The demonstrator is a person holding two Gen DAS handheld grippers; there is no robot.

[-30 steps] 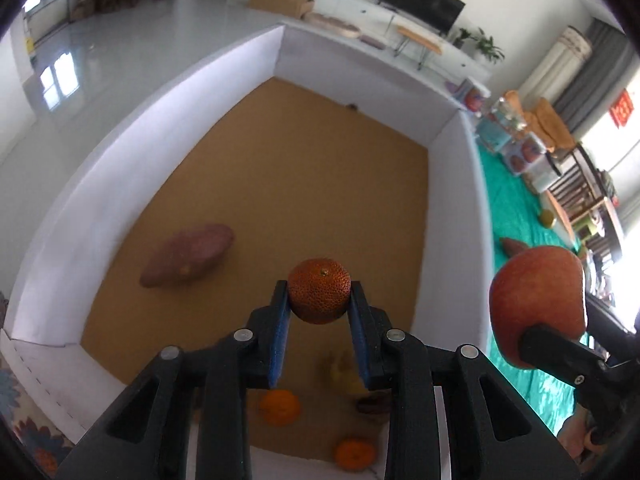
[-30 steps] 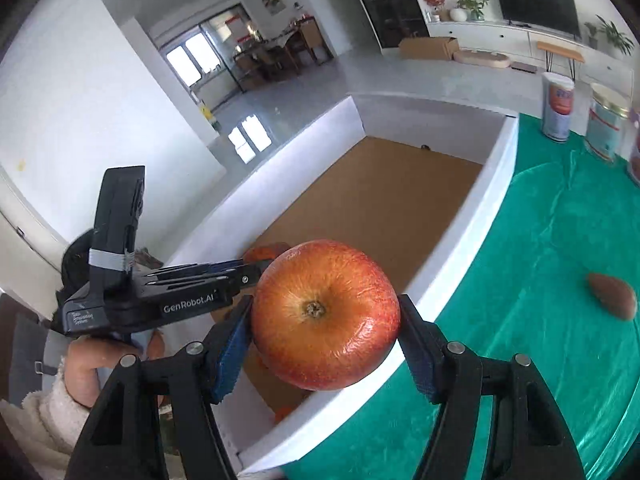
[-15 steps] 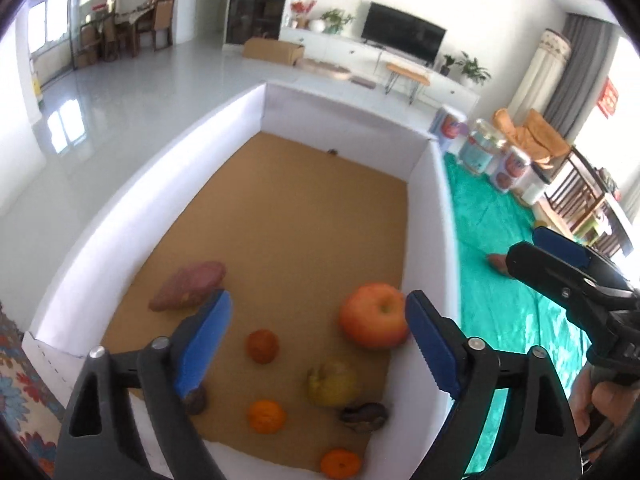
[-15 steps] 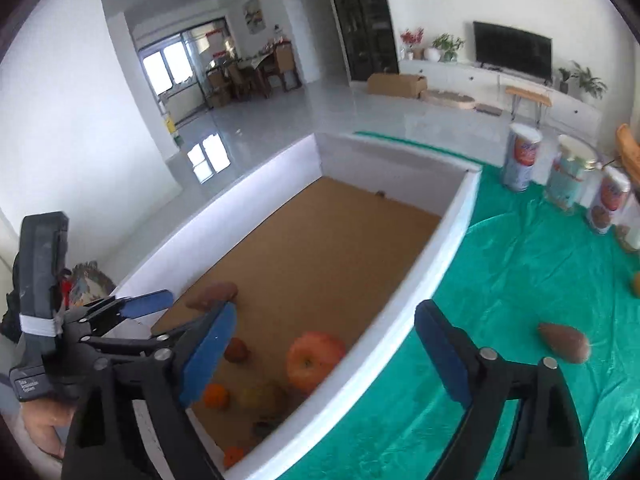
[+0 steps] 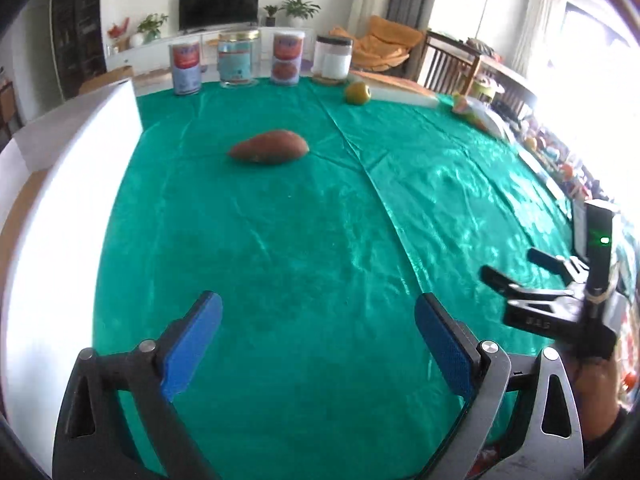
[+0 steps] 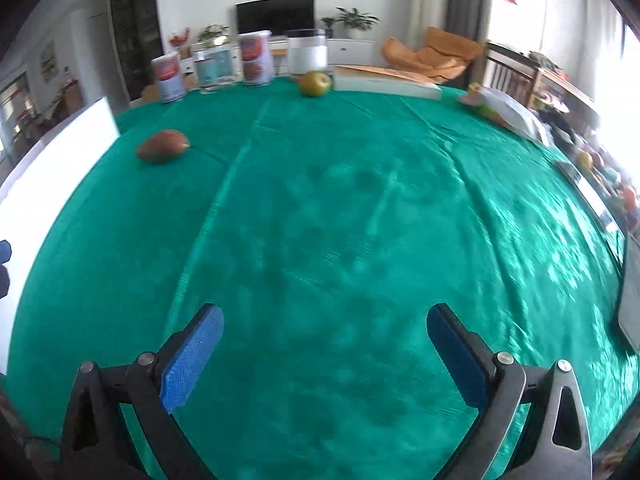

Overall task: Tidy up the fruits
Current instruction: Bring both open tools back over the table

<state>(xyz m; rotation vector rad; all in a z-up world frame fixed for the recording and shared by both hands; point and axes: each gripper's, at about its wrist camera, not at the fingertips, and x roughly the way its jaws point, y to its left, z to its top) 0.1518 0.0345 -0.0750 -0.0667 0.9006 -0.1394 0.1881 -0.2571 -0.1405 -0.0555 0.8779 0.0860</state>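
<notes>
Left gripper: black frame with blue pads, jaws opening and already spread wide, with only cloth showing between them; it hangs over the near part of the table.
Right gripper: same black-and-blue build, jaws opening wide too, nothing in them; from the left wrist view it shows at the far right edge, held in a hand.
Green shiny tablecloth: covers the whole table, creased, with light glinting on its right side.
Brown tapered sweet potato: lies alone on the cloth, well ahead of both grippers and toward the left; from the right wrist view it sits far left.
Yellow-green round fruit: at the far edge of the cloth, just in front of the white-filled jar.
White-walled box: runs along the left edge of the table; only its outer wall and a sliver of brown floor can be seen, so I cannot tell its contents.
Row of printed tins and jars: stand upright along the far edge, left of the round fruit.
Long white flat board: lies at the far edge, right of the round fruit.
</notes>
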